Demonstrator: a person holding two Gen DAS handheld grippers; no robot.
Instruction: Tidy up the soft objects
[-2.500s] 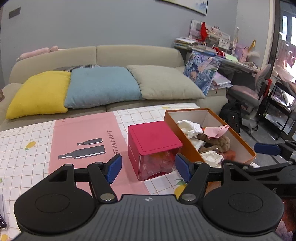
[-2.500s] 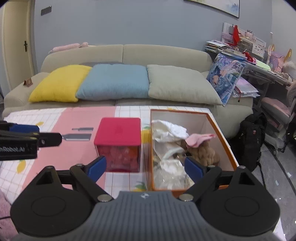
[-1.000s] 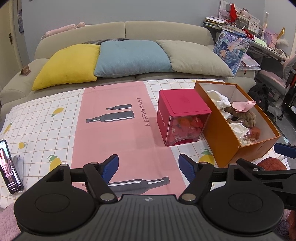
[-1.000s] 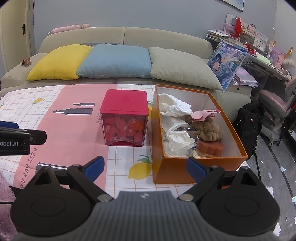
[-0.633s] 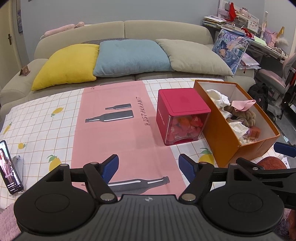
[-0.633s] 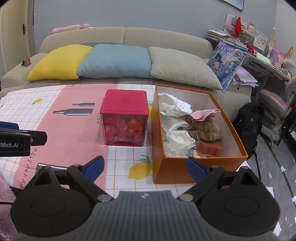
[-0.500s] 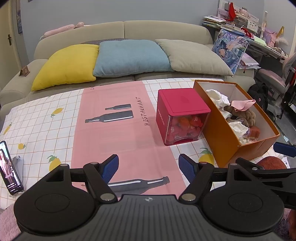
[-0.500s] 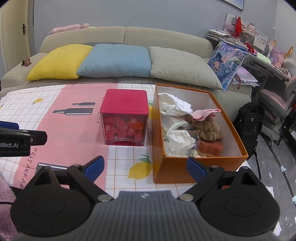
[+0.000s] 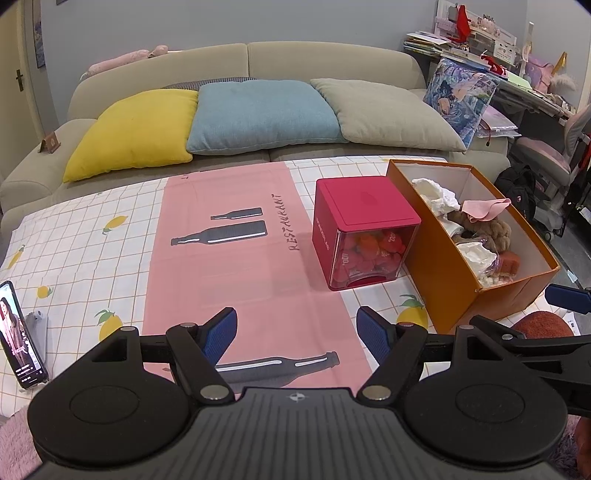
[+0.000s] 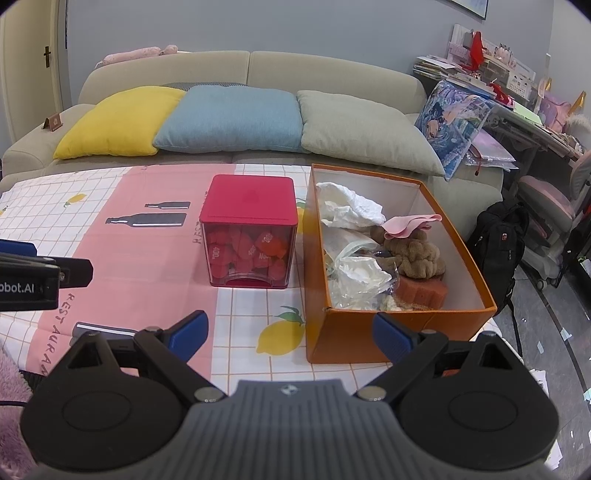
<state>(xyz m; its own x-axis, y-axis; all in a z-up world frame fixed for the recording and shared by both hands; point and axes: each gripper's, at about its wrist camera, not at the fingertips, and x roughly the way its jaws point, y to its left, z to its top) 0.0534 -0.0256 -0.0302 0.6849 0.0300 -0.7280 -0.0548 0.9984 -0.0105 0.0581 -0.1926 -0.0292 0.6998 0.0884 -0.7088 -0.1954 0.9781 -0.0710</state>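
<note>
Checked lemon-print tablecloth [image 9: 92,236] covers the table under both grippers: left gripper [image 9: 297,328] and right gripper [image 10: 290,332] hover with fingers spread wide, holding nothing. Ahead, the red-lidded box [image 10: 249,230] stands just beside the orange box [image 10: 400,332] holding the soft objects [image 10: 415,256]. Only the left view shows a phone [image 9: 18,338]. Beyond is a sofa [image 10: 240,70].

A long beige fabric sofa [image 10: 251,74] sits against the plain grey-blue wall [image 10: 258,26], carrying yellow, blue and grey-green cushions side by side. Right of it a cluttered desk [image 10: 517,107], over glossy grey floor [image 10: 554,317].
</note>
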